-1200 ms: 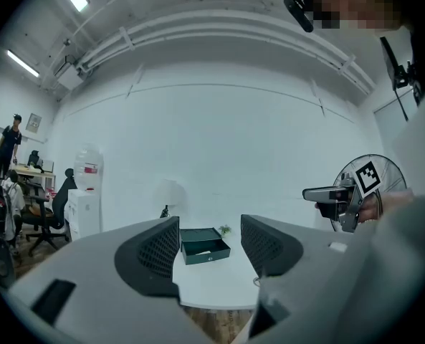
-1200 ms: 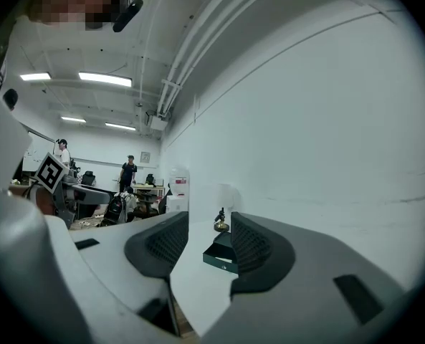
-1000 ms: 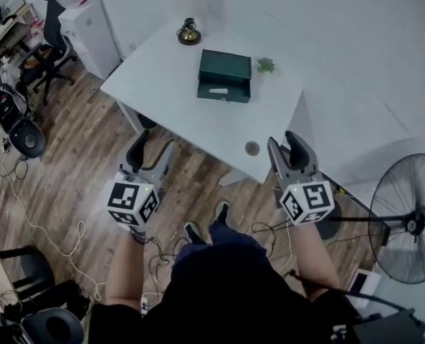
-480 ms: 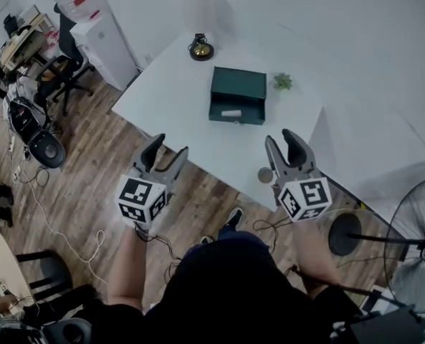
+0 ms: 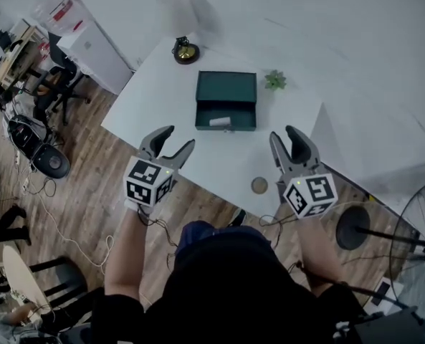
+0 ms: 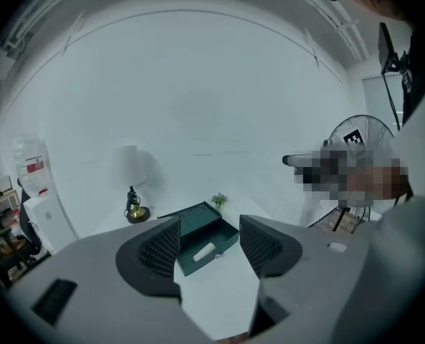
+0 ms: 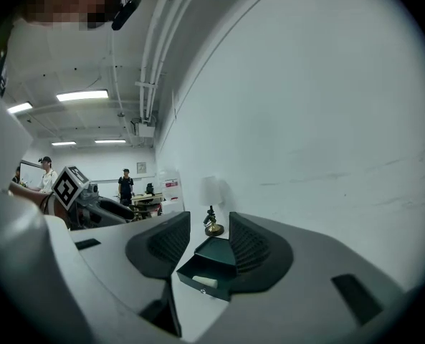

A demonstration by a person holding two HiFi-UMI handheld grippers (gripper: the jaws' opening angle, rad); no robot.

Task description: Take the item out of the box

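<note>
Box (image 5: 226,92) with its white item (image 5: 219,122) sat ahead of both your grippers. Your left hand-held gripper (image 5: 181,136) gaped wide, empty. Your right hand-held gripper (image 5: 284,133), wide and empty too, had just been closing slightly.

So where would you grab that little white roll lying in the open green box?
Probably across its middle, with the jaws on its two long sides, coming down from above. The white roll lies flat near the front wall inside the green box. The walls around it block a sideways approach, but that part is open on top.
</note>
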